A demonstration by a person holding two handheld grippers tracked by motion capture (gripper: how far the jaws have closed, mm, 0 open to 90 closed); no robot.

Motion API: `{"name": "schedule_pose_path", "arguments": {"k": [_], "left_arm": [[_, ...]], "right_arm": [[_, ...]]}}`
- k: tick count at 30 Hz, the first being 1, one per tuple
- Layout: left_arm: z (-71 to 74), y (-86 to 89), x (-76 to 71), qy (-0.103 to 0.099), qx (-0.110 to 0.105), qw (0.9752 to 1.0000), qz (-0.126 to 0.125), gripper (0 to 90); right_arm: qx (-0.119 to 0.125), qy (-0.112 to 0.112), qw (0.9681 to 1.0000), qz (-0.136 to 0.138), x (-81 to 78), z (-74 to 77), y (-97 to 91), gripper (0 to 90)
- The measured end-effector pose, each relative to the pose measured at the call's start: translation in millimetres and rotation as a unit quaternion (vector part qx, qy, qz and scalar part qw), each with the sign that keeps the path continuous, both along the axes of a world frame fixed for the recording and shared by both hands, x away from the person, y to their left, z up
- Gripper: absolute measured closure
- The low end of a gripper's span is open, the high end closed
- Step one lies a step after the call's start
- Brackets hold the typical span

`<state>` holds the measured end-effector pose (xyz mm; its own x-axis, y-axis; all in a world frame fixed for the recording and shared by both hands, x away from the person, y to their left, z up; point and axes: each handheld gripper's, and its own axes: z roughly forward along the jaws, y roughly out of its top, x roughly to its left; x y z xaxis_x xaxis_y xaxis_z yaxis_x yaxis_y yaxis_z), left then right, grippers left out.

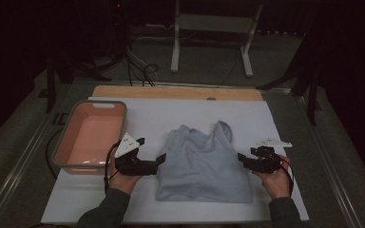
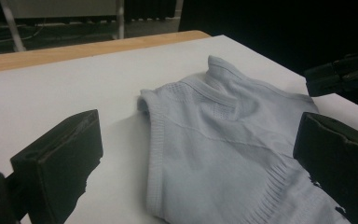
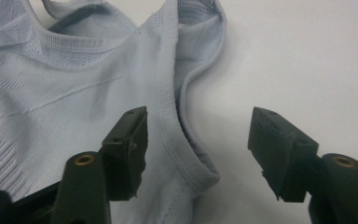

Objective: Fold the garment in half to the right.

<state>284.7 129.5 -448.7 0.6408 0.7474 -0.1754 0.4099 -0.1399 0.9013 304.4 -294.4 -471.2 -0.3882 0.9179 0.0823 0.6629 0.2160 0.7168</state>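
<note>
Garment first: pale blue sleeveless top [image 1: 203, 164] lies flat near the middle of the white table [image 1: 171, 114], neck end away from us, hem toward us. Salmon basin [image 1: 91, 135] sits well to its left, apart from it.

We hold the left gripper [image 1: 158, 161] just beside the top's left edge, jaws spread wide. In the left gripper view that edge runs between the jaws, which grip nothing. Right gripper [image 1: 241, 158] sits at the opposite edge. In the right gripper view [image 3: 198, 149] its jaws straddle the ribbed armhole seam, one over the cloth and one over bare table, with a clear gap and no pinch yet. Both tools are open and hold nothing.

Handling, as we judge it: thin knit, light, soft, no stiffness at all. It will drape and sag from whatever point is lifted, and a single layer may peel away from the one beneath. Fabric looks matte rather than slick, so the pads should bite well.

Best hold appears to be the thicker ribbed binding at each side edge, near the armholes, taking both layers together. Matching points left and right should keep the top from twisting.
</note>
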Motion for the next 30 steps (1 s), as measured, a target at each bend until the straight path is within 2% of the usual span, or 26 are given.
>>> {"name": "schedule_pose_path", "arguments": {"k": [7, 13, 17, 21, 22, 25, 30], "left_arm": [[-3.5, -7.0, 13.3, 0.004, -0.003, 1.0000, -0.004, 1.9], [-8.0, -17.7, 25.2, 0.008, 0.018, 0.9998, -0.008, 1.9], [-11.6, -25.9, 33.9, 0.019, 0.035, 0.9991, -0.013, 2.0], [-13.8, -29.7, 39.0, 0.024, 0.037, 0.9989, -0.015, 2.4], [-15.8, -34.4, 45.7, 0.033, 0.046, 0.9983, -0.016, 2.4], [-18.5, -40.0, 55.8, 0.049, 0.055, 0.9972, -0.012, 5.1], [-21.3, -44.3, 66.0, 0.063, 0.061, 0.9961, -0.011, 8.3]], "right_arm": [[-0.006, 0.007, 0.9999, 0.012, 3.1, -3.6, 3.9, 42.2], [-0.008, 0.011, 0.9997, 0.018, 5.4, -5.8, 5.7, 45.1], [-0.008, 0.015, 0.9996, 0.021, 7.3, -7.7, 7.5, 47.1], [-0.010, 0.017, 0.9995, 0.023, 7.3, -8.6, 9.2, 47.6], [-0.010, 0.017, 0.9995, 0.023, 7.3, -8.6, 9.2, 47.6], [-0.005, 0.014, 0.9996, 0.024, 5.7, -6.6, 9.2, 47.4], [-0.004, 0.012, 0.9996, 0.025, 5.0, -5.7, 9.0, 45.7]]}}
